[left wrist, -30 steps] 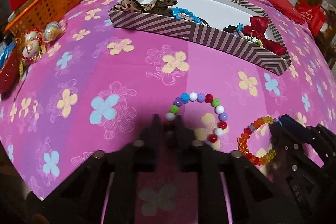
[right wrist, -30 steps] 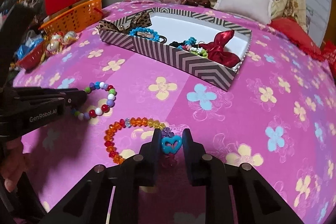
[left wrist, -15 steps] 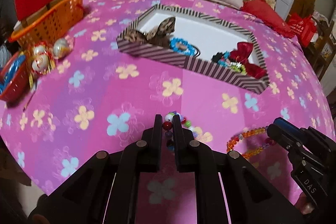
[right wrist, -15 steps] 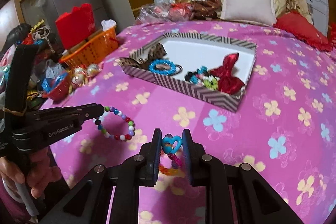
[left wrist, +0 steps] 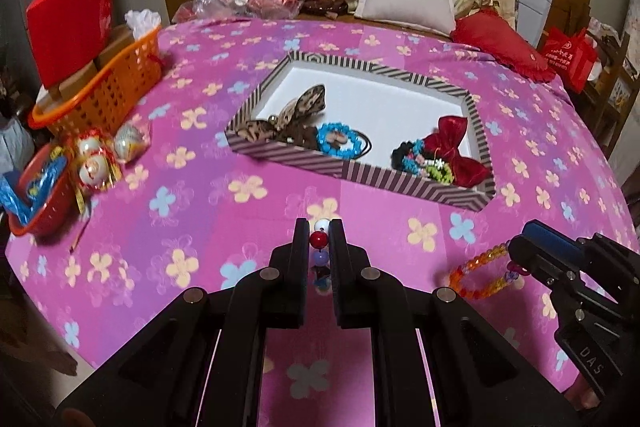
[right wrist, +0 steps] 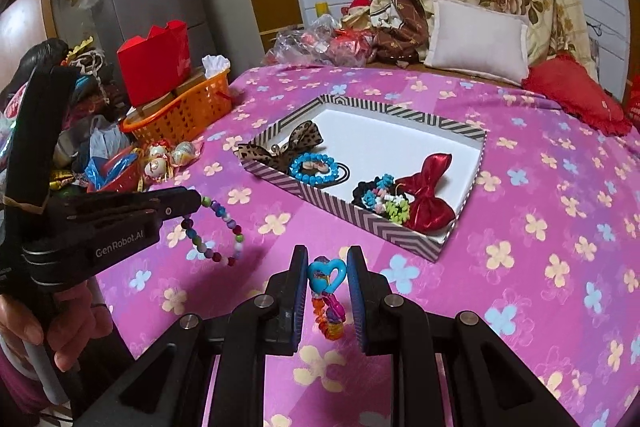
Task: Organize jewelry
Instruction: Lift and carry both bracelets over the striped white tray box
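Between the fingers of the left gripper [left wrist: 319, 241] a bracelet of round mixed-colour beads [right wrist: 216, 231] is pinched narrow by a few beads, the rest of the loop dangling free above the cloth; between the fingers of the right gripper [right wrist: 328, 277] sits a blue heart charm [right wrist: 326, 275], with its orange and amber bead bracelet [left wrist: 478, 273] hanging below; whether both pads press the charm cannot be told, since a gap shows on the right side; both pieces hang in the air, short of the striped box [right wrist: 400, 231] ahead.

Risk, as I judge it: glossy, hard, round beads give little purchase, so a loop could roll out of the pinch and drop onto the flowered pink cloth [left wrist: 240, 211]; the smooth plastic heart looks likelier to slip; swinging loops could also snag the box's near wall on the way over.

Beyond the grippers, the box is shallow cardboard with a white floor; inside lie a leopard-print fabric bow [left wrist: 296, 111], a turquoise bead bracelet [left wrist: 338, 143] and a satiny red bow [left wrist: 454, 143]; a latticed orange plastic basket [left wrist: 108, 91] stands well apart to the left.
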Tool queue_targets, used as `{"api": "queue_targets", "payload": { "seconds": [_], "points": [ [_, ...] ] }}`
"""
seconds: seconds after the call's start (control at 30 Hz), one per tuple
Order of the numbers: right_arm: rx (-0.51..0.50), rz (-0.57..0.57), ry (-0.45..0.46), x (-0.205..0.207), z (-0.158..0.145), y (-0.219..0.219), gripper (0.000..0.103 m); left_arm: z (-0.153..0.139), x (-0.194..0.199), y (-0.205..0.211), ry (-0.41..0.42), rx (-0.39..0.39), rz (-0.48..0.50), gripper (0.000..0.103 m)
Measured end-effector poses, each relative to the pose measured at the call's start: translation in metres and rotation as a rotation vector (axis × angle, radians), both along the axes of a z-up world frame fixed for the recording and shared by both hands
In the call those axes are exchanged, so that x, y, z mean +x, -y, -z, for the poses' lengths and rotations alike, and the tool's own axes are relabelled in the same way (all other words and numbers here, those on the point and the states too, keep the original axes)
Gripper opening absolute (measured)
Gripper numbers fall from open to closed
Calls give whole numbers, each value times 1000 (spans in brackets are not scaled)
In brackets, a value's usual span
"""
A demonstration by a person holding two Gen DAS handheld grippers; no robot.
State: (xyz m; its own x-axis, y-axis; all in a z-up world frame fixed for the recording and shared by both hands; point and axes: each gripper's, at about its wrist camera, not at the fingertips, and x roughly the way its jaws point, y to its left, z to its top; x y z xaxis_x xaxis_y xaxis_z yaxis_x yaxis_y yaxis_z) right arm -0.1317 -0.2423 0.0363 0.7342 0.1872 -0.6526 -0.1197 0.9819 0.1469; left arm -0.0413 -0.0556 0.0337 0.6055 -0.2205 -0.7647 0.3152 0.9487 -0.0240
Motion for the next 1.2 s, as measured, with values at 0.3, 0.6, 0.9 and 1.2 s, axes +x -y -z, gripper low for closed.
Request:
{"api": "queue_targets", "payload": {
  "seconds": [0.3, 0.6, 0.9, 1.2],
  "points": [
    [-27, 2, 11, 11, -11, 6, 19, -10, 6, 15, 32, 24, 13, 8],
    [-53, 13, 10, 31, -17, 18, 19, -16, 23, 30, 48, 46, 16, 8],
    [-58, 21, 13, 46, -21, 29, 19, -15, 39, 45, 48, 65, 21, 8],
    [-61, 21, 9, 68, -27, 35, 19, -18, 60, 57, 42, 61, 21, 8]
  ]
}}
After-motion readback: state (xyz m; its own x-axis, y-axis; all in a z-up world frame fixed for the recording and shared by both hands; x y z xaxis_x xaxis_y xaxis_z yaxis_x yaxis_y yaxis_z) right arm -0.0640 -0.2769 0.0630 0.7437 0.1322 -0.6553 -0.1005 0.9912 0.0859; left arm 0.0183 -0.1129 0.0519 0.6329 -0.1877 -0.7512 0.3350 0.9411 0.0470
